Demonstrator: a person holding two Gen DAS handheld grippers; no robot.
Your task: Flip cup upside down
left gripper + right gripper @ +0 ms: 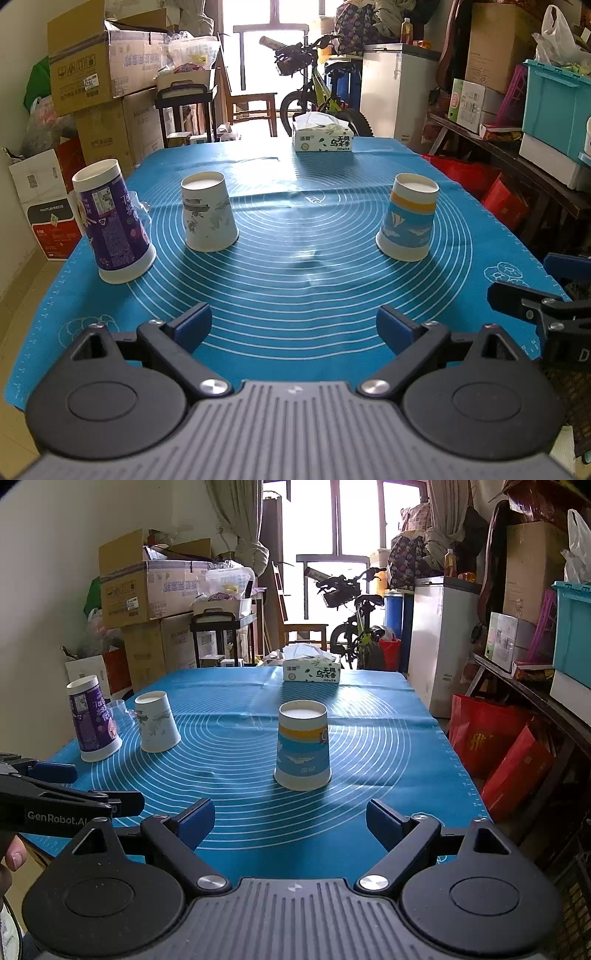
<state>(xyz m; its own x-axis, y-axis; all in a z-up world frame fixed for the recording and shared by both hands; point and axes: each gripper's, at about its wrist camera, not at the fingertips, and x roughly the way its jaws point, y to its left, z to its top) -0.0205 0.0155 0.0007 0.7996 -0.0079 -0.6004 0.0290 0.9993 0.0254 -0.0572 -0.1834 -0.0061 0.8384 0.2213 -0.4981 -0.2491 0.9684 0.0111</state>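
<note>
From the left wrist view, I risk squashing a thin paper cup by squeezing hard; my left gripper point(293, 326) gapes wide and empty, the white cup point(209, 212) well ahead on the blue mat point(295, 295). From the right wrist view, my right gripper point(290, 821) gapes empty too, the banded cup point(303, 749) near, straight ahead.

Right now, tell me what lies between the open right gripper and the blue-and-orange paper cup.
Nothing: only bare blue silicone mat separates the right gripper from the blue-and-orange paper cup, which stands upside down. The right wrist view shows this.
</note>
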